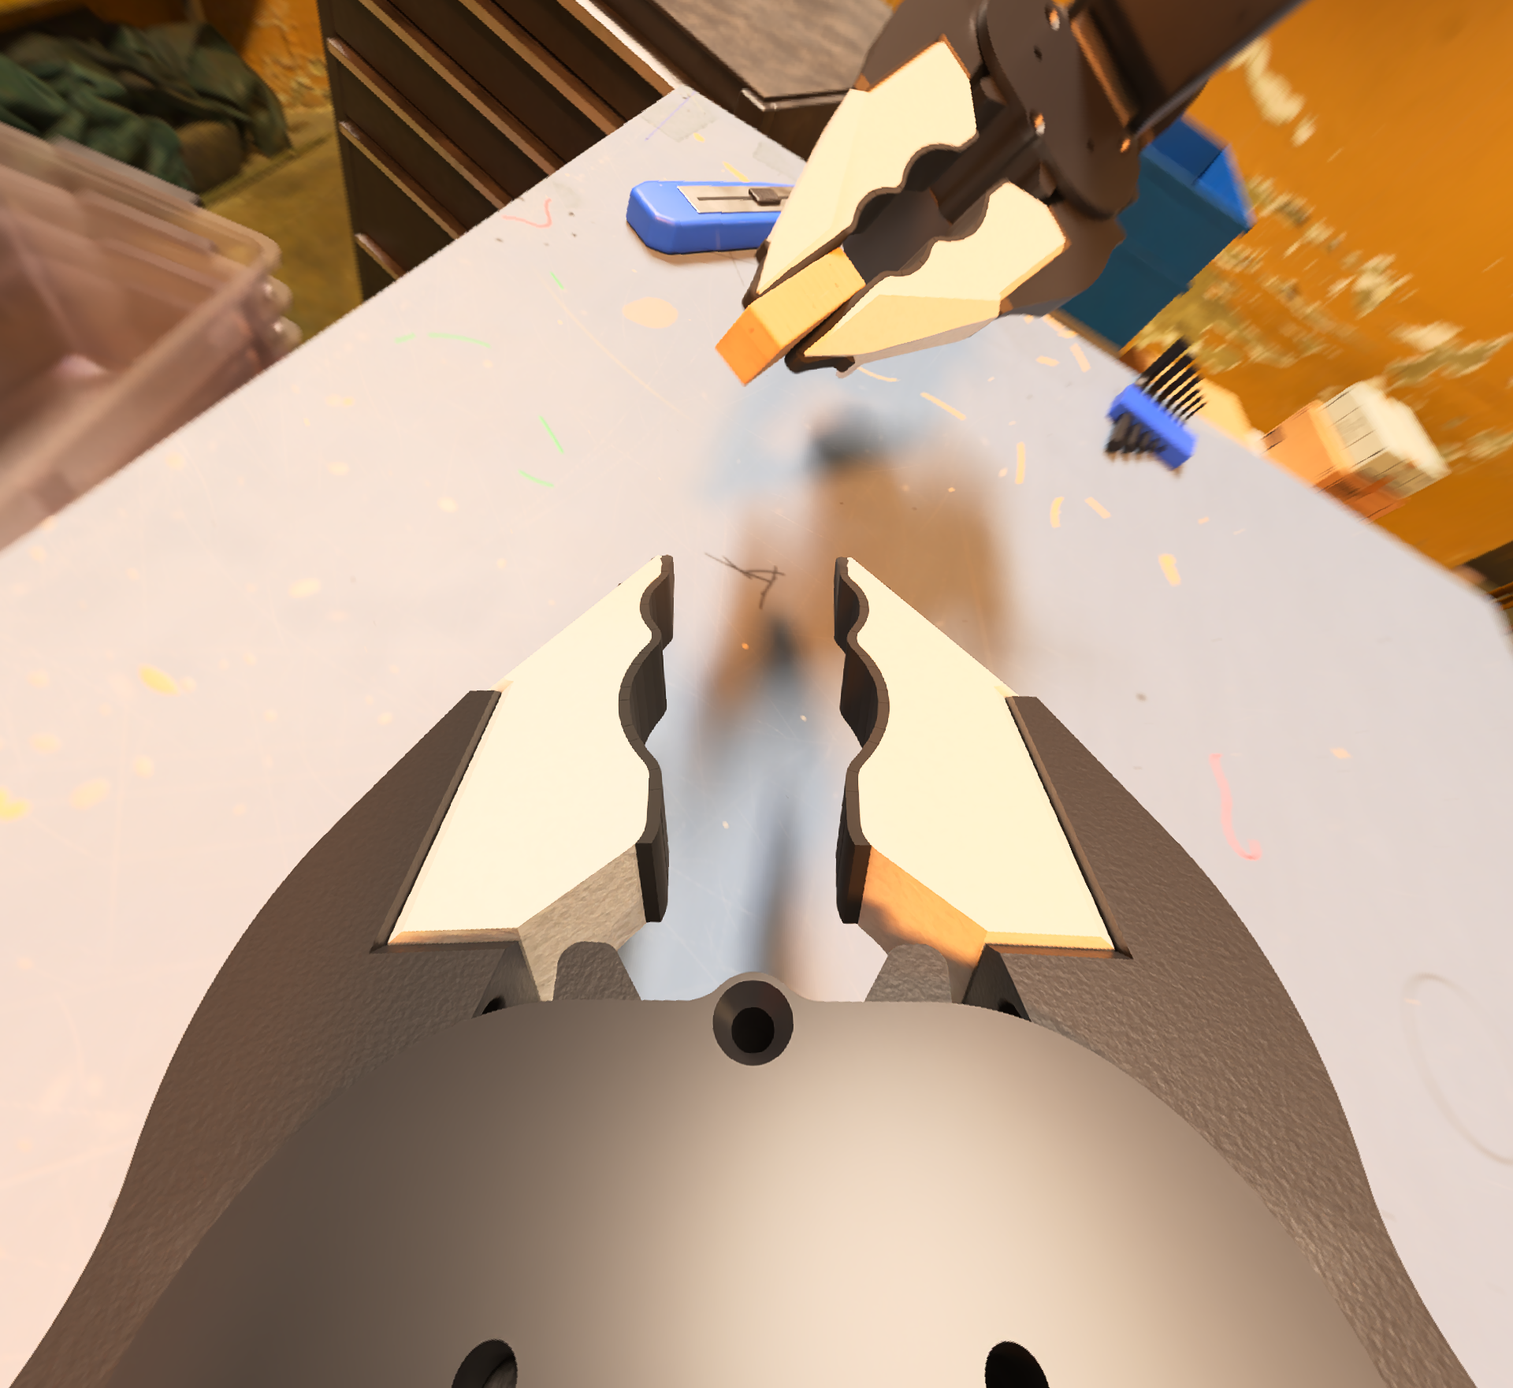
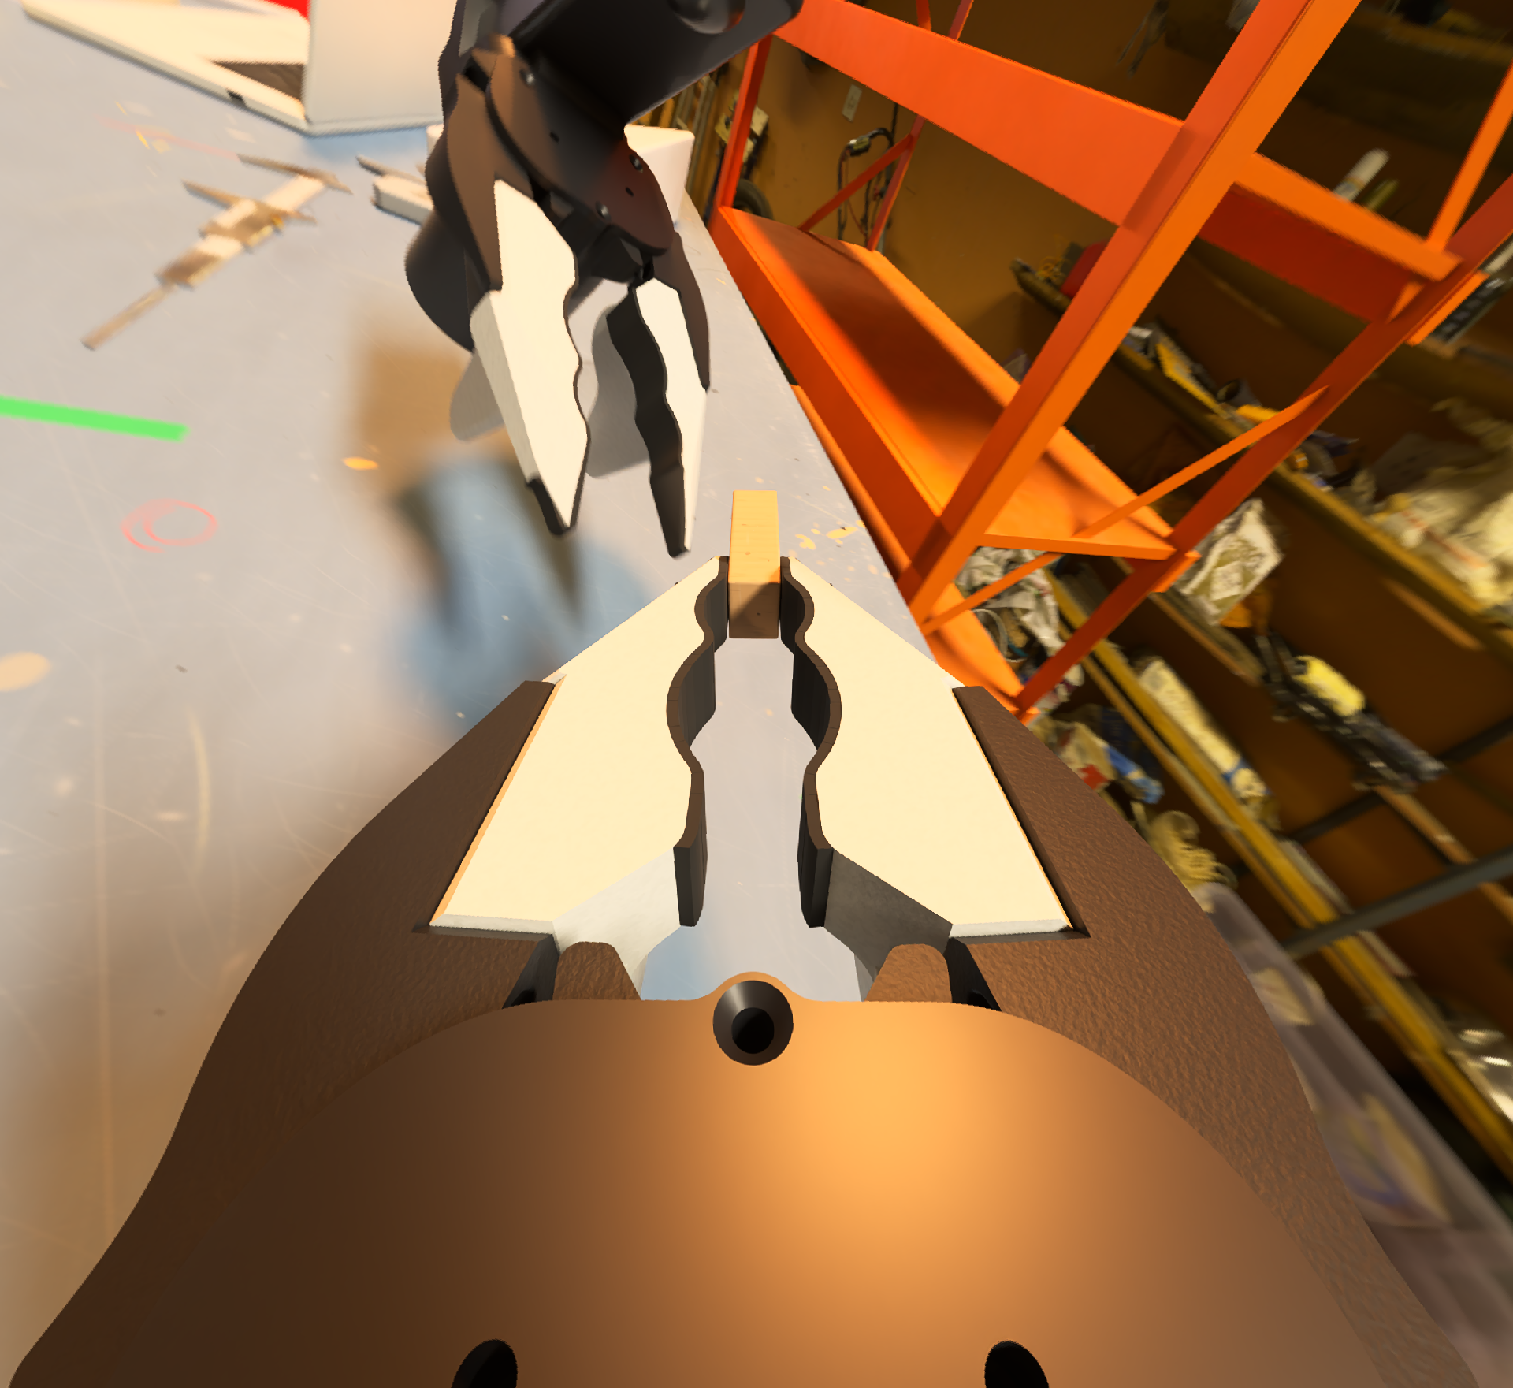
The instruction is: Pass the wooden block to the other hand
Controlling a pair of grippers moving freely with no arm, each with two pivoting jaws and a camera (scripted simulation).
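While right gripper (image 2: 753, 571) pinches block (image 2: 754, 562), left gripper (image 1: 753, 571) gapes.

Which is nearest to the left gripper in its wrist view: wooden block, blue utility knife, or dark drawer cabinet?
1. Small tan wooden block, ahead, clamped in the right gripper.
2. Blue utility knife, behind it on the table.
3. Dark wooden drawer cabinet, beyond the table's edge.

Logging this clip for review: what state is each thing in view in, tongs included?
Right tongs: shut on the wooden block, held above the table.
Wooden block: clamped at the fingertips, its far end sticking out free, off the table.
Left tongs: open, empty, apart from the block.
Blue utility knife: lying flat on the table, untouched.
Blue comb: lying near the table's edge.
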